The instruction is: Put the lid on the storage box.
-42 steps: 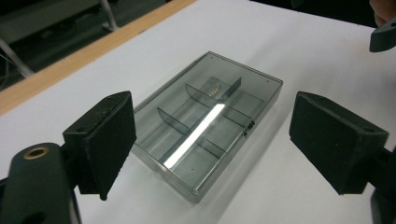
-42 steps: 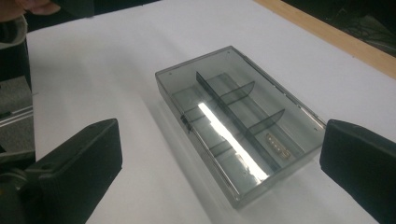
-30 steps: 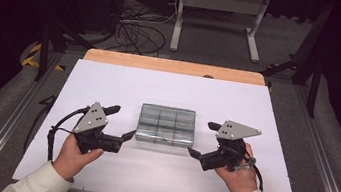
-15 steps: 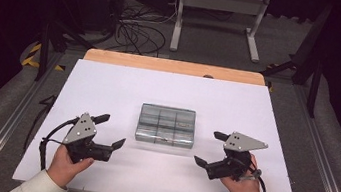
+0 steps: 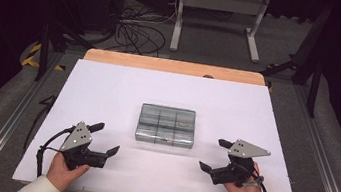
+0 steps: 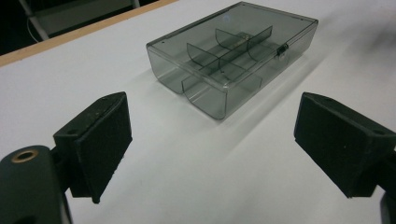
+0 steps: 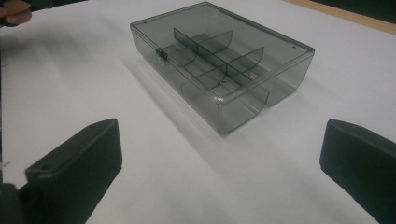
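A smoky clear plastic box [image 5: 166, 125] with its lid closed lies flat in the middle of the white table [image 5: 109, 87]. Inner dividers split it into several compartments, and a small latch [image 7: 161, 54] sits on its front side. My left gripper [image 5: 106, 139] is held near the front left of the table, open and empty, pointing at the box [image 6: 233, 51] from a short distance. My right gripper [image 5: 212, 155] mirrors it at the front right, also open with nothing between its jaws. Both gripper views show the box [image 7: 219, 60] beyond the wide-apart black pads [image 6: 95, 140] [image 7: 79, 163].
A wooden strip [image 5: 172, 66] runs along the table's far edge. Beyond it, cables [image 5: 137, 31] lie on the floor beside a white metal stand [image 5: 218, 12]. Rails [image 5: 8, 123] flank the table. The other hand [image 7: 14, 11] shows at the top left of the right gripper view.
Both grippers have drawn back from the box toward the table's front edge and slightly outward. Both stayed open; the box has not moved.
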`<state>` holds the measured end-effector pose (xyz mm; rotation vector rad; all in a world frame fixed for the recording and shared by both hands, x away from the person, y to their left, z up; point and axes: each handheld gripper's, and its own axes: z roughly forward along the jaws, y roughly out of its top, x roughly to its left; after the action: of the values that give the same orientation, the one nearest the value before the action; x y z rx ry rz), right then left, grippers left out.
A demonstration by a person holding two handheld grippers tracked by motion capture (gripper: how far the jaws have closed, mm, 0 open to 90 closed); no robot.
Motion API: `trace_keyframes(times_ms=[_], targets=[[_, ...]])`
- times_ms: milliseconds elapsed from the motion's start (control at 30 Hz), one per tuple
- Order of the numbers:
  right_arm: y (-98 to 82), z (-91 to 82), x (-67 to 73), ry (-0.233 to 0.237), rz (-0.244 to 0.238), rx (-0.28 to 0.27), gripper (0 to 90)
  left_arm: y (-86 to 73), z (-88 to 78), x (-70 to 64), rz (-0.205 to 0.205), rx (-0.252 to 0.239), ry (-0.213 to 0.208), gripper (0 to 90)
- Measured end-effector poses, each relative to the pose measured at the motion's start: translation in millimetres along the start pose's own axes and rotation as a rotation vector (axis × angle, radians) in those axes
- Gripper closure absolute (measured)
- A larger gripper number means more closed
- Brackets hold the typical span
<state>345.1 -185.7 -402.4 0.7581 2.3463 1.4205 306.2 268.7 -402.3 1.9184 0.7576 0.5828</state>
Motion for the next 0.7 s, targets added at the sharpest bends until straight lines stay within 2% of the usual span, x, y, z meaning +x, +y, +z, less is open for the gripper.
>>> trace_keyframes(times_ms=[267, 400, 467, 533, 633, 700], targets=[[-11.0, 0.1, -1.6, -0.002, 0.022, 0.007, 0.0, -14.8, 1.0, 3.5, -0.027, 0.011, -0.012, 12.0], [-16.8, -0.9, -3.2, 0.000, 0.036, 0.006, 0.0, -21.2, 2.0, 5.2, -0.073, 0.024, -0.037, 12.0], [-19.7, -0.9, -3.6, 0.004, 0.041, 0.010, 0.0, -23.5, 2.0, 5.6, -0.076, 0.035, -0.038, 12.0], [-22.1, -0.6, -4.5, 0.018, 0.040, 0.020, 0.0, -25.3, 2.2, 5.1, -0.066, 0.043, -0.033, 12.0], [-24.6, -0.4, -5.5, 0.011, 0.037, 0.034, 0.0, -27.8, 1.3, 3.8, -0.025, 0.064, -0.012, 11.9], [-26.5, -0.4, -5.9, 0.011, 0.045, 0.036, 0.0, -29.6, 0.6, 3.3, -0.013, 0.075, -0.005, 11.6]])
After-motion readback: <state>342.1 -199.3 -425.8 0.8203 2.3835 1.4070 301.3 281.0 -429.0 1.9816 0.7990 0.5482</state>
